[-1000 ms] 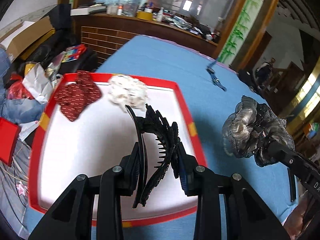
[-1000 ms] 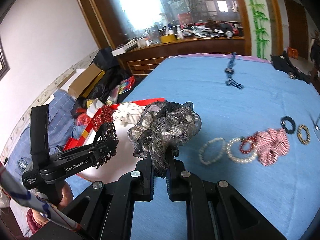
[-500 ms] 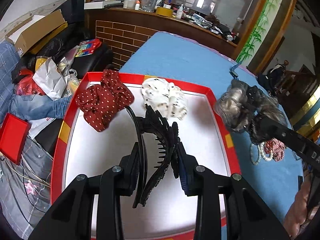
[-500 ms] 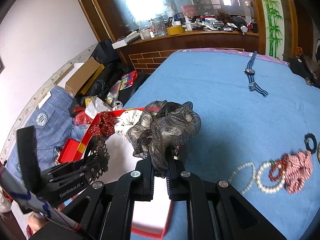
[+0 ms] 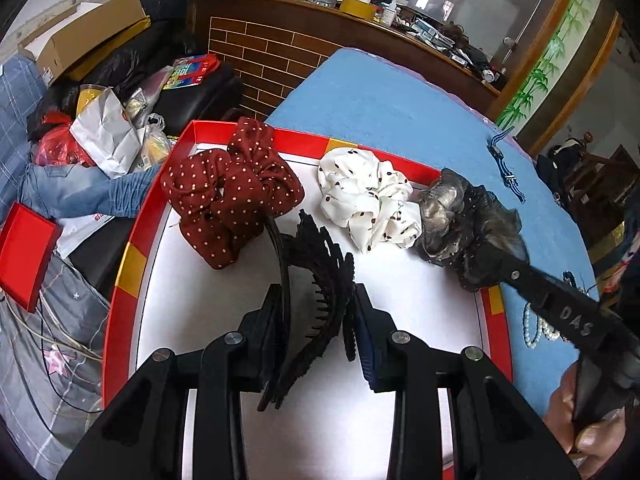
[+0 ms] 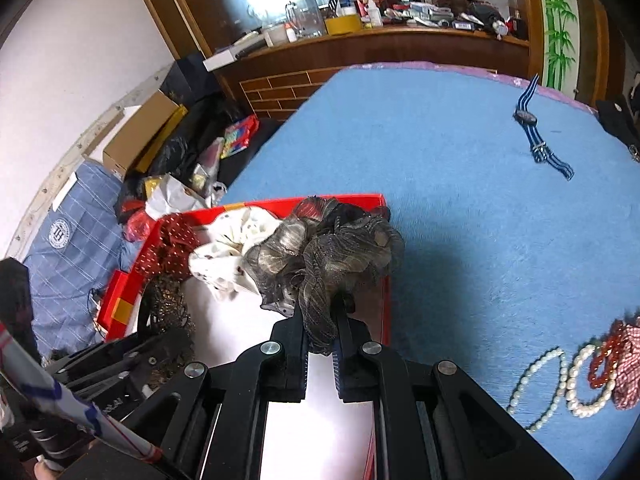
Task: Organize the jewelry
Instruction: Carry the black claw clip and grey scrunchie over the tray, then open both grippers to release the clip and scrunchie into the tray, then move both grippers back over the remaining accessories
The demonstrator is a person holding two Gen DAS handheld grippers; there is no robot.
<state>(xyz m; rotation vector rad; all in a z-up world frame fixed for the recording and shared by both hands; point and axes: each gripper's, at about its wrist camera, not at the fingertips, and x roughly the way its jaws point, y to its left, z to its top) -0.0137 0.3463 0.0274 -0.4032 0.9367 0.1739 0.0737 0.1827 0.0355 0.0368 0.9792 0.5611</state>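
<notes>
My left tool (image 5: 316,320) pinches a black toothed hair clip (image 5: 320,280) over the white floor of the red tray (image 5: 132,248), the landmark here. Inside the tray, at its far end, lie a dark red dotted scrunchie (image 5: 228,196) and, beside it, a white spotted scrunchie (image 5: 368,200). My right tool (image 6: 322,344) is pressed on a grey-black shimmery scrunchie (image 6: 332,256), held above the tray's right edge just beside the white one. On the blue tabletop (image 6: 460,208) right of the tray lie pearl bracelets (image 6: 560,380); farther beyond it, a striped watch (image 6: 536,136).
</notes>
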